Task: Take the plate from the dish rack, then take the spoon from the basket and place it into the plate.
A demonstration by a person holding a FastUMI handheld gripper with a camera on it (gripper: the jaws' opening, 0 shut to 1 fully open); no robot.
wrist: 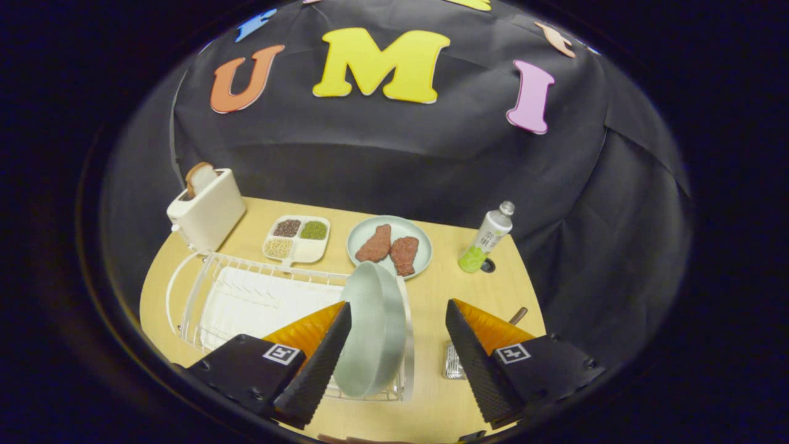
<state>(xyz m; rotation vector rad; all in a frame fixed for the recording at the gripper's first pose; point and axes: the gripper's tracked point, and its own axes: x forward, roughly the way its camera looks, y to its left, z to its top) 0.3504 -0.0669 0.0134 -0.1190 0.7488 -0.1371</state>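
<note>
Gripper view: the gripper [397, 345] is spread wide, fingers well apart, nothing held btw them. Left finger [320, 364] sits right next to the plate [370, 330], looks like it's touching or just about touching the plate's face, can't tell for sure. Right finger [471, 361] is well clear of it, over bare table [431, 296].

The plate is pale green-grey and stands on edge at the right end of the white wire dish rack [246, 296], so it's in the gap btw the fingers but hugging the left one. Rack has a white mat or tray inside, rest of its slots look bare.

Just beside the right finger there's a shiny metal basket [454, 367], mostly hidden behind the finger, w/ a brown handle [518, 316] poking out past the fingertip. Prob the spoon, but can't see enough to be sure.

Beyond the fingers: a round light-green dish w/ two brown meat pieces [389, 246], a white divided tray w/ grains/beans [297, 239] to its left, a cream toaster w/ a slice of bread sticking up [206, 206] further left, and a bottle w/ green liquid [487, 237] off to the right, leaning a bit in the fisheye.
</note>
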